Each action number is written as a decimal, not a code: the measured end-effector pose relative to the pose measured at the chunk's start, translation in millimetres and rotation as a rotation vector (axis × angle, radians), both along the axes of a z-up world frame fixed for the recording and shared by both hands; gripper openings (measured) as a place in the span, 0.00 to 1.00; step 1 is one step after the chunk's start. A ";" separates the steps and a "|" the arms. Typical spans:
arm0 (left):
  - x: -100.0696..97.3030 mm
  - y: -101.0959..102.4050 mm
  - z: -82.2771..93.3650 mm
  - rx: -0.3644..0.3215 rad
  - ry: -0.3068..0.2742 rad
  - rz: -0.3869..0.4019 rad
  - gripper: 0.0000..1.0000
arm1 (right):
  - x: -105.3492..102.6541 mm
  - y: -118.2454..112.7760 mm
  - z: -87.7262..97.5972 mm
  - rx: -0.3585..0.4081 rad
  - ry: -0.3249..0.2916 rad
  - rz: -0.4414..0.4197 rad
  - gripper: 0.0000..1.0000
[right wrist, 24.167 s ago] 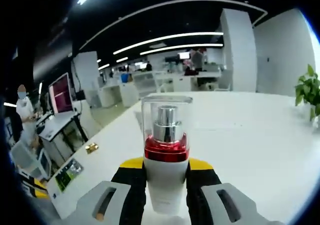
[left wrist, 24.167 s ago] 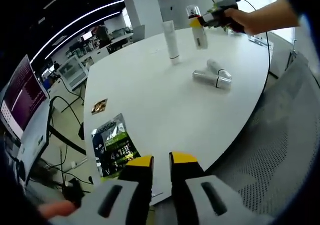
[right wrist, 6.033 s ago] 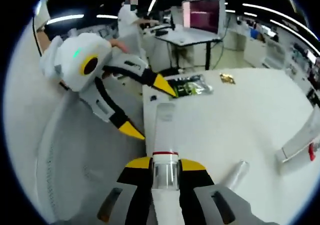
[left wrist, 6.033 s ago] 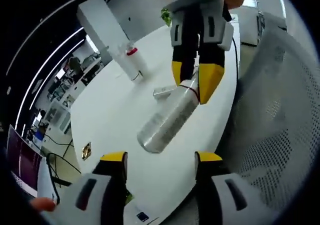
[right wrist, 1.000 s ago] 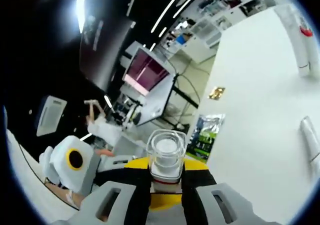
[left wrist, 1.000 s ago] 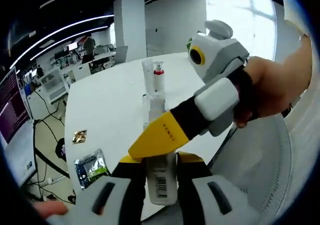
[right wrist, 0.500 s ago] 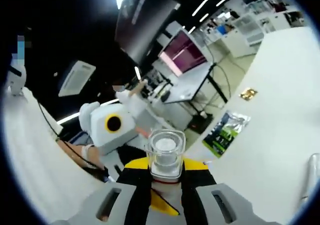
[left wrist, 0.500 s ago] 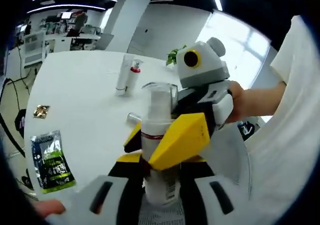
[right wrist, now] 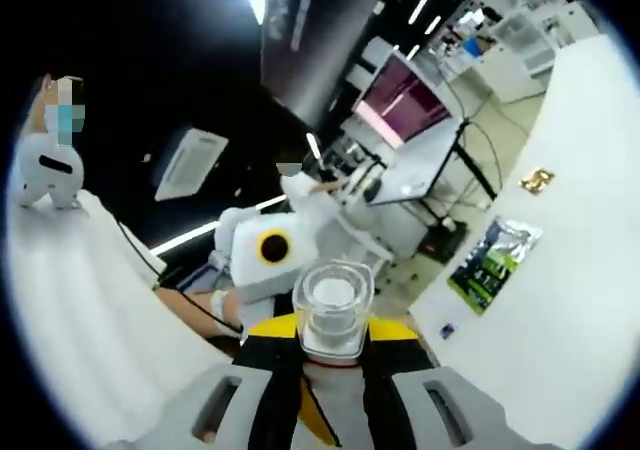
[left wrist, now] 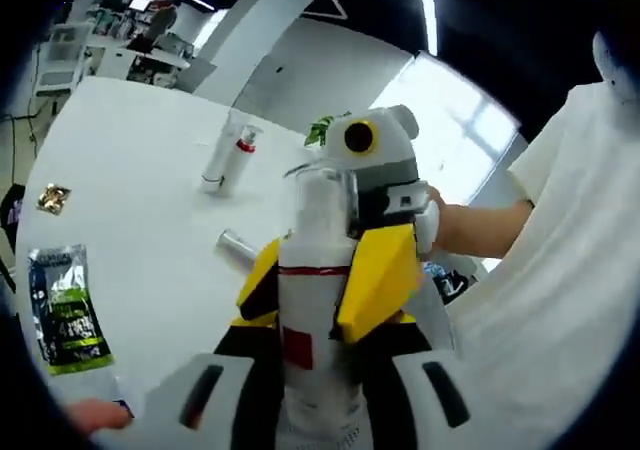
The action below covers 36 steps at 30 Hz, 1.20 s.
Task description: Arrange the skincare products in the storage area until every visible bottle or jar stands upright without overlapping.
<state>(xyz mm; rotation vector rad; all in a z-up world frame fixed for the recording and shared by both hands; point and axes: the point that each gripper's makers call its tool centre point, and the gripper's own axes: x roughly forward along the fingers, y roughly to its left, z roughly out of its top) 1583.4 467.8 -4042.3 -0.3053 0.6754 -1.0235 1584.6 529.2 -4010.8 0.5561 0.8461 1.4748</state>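
Bottle (left wrist: 318, 310) clamped by both claws (left wrist: 320, 320) (right wrist: 333, 355), white table (left wrist: 130, 170) in open office, green packet (left wrist: 62, 310).

Both tongs (left wrist: 315, 330) (right wrist: 333, 355) clamped, facing each other.

A white desk (left wrist: 130, 160) spreads ahead and left of the left tool. On it, far ahead, two bottles (left wrist: 226, 153) stand close together; a silver tube (left wrist: 238, 245) lies on its side nearer the tool. Toward the left edge lie a green packet (left wrist: 64, 310) and a small gold wrapper (left wrist: 50, 199).
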 end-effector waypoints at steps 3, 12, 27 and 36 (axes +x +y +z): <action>3.1 1.7 -5.2 0.050 -0.012 0.022 0.23 | 1.2 3.4 -1.3 -0.012 -0.025 -0.016 0.18; 25.1 16.9 -7.9 0.142 -0.051 0.161 0.23 | 23.7 8.3 -5.2 -0.040 0.022 -0.180 0.19; 47.8 41.1 -25.1 0.568 -0.231 0.206 0.23 | 43.8 5.1 -19.6 -0.115 0.118 -0.466 0.24; 43.6 37.1 -26.6 0.584 -0.249 0.134 0.23 | 41.5 3.6 -21.7 -0.112 0.090 -0.447 0.20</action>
